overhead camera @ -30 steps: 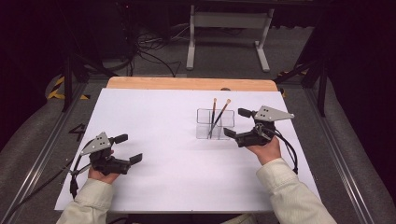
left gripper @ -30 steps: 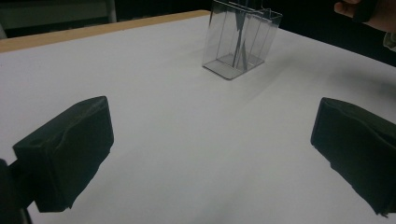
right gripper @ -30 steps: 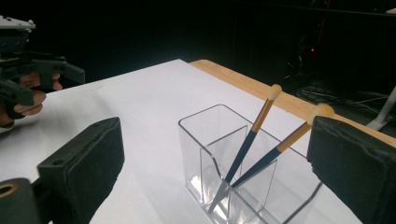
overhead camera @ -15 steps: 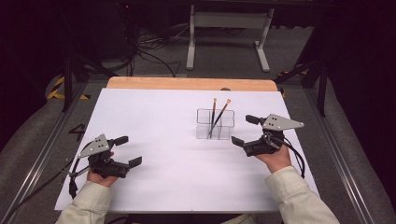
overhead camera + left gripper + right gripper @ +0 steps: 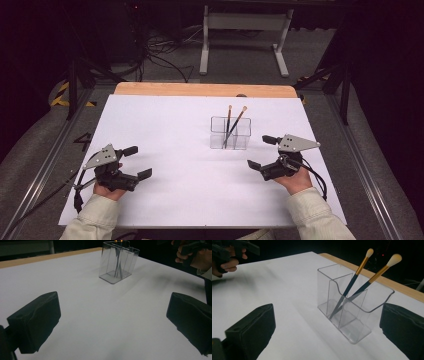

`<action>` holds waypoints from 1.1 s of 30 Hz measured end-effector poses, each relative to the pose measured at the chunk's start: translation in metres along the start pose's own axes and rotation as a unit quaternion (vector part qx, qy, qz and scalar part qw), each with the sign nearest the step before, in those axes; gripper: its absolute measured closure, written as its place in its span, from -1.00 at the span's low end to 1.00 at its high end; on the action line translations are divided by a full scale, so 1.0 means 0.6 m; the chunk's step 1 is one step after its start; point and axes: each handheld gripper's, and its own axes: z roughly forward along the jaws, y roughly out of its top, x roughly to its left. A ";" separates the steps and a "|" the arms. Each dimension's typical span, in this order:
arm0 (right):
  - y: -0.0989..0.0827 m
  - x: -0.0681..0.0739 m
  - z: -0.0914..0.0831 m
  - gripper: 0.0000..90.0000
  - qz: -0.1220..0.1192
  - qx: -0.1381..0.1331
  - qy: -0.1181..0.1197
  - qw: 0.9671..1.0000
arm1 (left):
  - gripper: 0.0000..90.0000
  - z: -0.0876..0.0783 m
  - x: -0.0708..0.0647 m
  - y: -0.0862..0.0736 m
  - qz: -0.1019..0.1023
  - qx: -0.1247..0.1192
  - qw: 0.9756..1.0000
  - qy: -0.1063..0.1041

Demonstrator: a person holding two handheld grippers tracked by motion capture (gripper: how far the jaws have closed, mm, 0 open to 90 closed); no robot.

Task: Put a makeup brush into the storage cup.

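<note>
Clear holder stands upright on the white table cover, just ahead of the right gripper and slightly to its left in the high view. In the right gripper view it sits between the two jaws, nearer the right-hand one, not touching either. Internal dividers visible; exact count of compartments hard to read through the transparent walls.

Two brushes lean inside the holder, dark handles, gold ferrules, pale tips up. Their lower ends meet near one spot on the holder floor; whether they share a compartment cannot be told for certain. In the left gripper view the holder is cut off at the top edge, so the brush tips are out of frame there.

Right gripper: jaws spread wide, nothing between them, held in the person's right hand. Grey plate on top hides part of its body from above.

Left gripper: jaws likewise wide apart and empty, over bare cover, well apart from the holder. Held in the left hand.

Beyond the cover: a wooden table edge; floor behind is dark, cables barely legible.
</note>
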 end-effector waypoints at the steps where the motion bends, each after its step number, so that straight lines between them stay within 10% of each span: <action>1: 0.000 0.000 0.000 -0.98 0.000 0.000 0.000 1.000 | -1.00 0.000 0.000 0.000 0.000 0.000 1.000 0.000; 33: -0.106 0.005 0.000 -0.99 0.044 -0.022 -0.020 0.999 | -1.00 -0.002 0.006 -0.026 -0.014 0.004 1.000 0.003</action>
